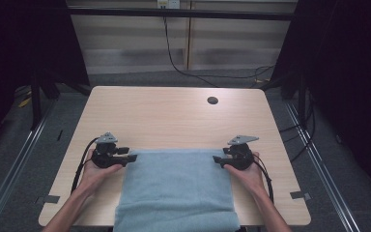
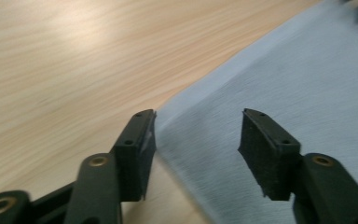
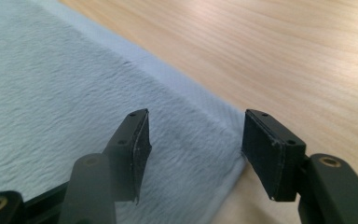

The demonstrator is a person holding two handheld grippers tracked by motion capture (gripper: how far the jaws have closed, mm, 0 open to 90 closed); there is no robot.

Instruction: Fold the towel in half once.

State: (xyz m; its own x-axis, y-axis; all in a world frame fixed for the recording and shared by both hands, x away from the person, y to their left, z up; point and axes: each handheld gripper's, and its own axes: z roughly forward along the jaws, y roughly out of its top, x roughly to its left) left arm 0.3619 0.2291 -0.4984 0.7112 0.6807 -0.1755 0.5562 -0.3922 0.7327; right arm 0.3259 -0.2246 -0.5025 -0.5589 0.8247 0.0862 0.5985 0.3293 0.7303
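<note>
Grippers poised at the two far corners of a blue towel on a wooden table
Left gripper (image 1: 131, 158), in the person's left hand (image 1: 95, 170), has its jaws spread wide around the towel's (image 1: 176, 188) far-left corner, gripping nothing; the towel lies flat at the table's (image 1: 174, 116) near edge, its front hanging over; right gripper (image 1: 217, 159), in the right hand (image 1: 247, 171), is spread just as wide astride the far-right corner, fabric between the jaws, not pinched
</note>
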